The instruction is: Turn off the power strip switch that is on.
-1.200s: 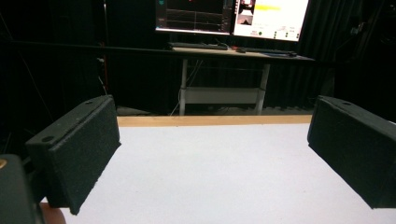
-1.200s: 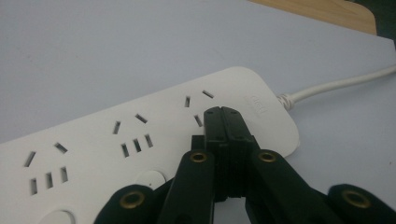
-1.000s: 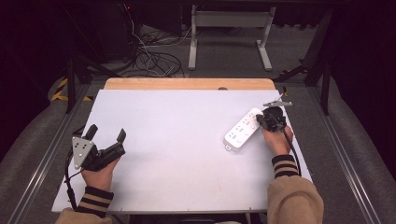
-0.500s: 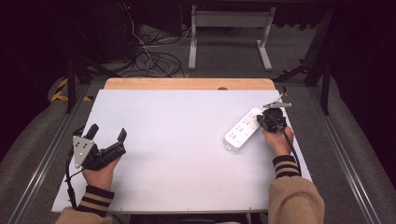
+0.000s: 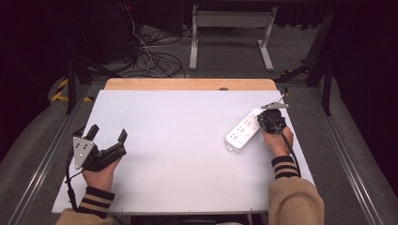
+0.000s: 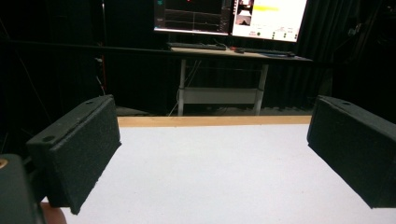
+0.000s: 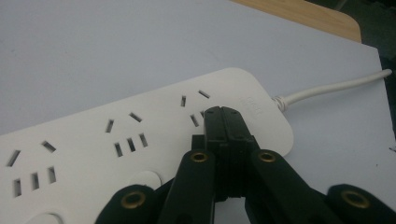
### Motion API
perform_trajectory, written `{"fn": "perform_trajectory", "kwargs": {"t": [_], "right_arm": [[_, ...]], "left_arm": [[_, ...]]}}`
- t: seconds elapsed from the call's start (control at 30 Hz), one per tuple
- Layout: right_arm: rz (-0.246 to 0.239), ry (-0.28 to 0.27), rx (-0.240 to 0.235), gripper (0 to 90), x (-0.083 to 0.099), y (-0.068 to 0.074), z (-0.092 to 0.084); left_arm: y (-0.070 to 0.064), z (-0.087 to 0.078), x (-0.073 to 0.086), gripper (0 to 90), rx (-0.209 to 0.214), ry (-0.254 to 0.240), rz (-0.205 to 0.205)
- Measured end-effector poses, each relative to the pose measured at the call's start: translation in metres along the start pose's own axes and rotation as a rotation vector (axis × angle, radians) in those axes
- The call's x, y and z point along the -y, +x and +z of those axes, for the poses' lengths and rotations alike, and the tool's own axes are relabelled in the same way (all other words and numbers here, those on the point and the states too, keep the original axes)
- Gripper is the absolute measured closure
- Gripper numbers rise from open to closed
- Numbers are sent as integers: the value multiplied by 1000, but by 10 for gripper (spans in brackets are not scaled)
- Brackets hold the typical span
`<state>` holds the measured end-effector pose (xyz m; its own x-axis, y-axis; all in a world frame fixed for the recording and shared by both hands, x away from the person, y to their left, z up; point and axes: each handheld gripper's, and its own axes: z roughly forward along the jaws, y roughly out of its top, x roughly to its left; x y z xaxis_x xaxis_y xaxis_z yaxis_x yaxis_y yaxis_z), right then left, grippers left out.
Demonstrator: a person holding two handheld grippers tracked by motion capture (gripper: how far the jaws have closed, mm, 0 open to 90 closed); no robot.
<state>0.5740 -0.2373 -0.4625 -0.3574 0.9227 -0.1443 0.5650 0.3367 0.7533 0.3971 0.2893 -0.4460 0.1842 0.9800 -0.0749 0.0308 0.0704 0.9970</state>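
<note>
My white power strip [image 7: 140,140] lies flat and aslant near the right edge of the surface [image 5: 187,140], its cord [image 7: 336,86] trailing off the far end. It has rows of sockets and round buttons. My right gripper [image 7: 224,116] has its jaws clenched empty, tips over the end socket; pressing there could skid the strip sideways. My left gripper [image 5: 108,140] rests well apart, jaws released.
</note>
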Motion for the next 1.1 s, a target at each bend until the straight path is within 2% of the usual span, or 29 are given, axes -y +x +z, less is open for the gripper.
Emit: {"fn": "perform_trajectory", "kwargs": {"t": [0.5,1.1], "right_arm": [[38,-10,-24,900,2,-3,0],[43,-21,-18,900,3,-2,0]], "left_arm": [[1,0,0,32,0,4,-6],[0,1,0,32,3,5,-6]]}}
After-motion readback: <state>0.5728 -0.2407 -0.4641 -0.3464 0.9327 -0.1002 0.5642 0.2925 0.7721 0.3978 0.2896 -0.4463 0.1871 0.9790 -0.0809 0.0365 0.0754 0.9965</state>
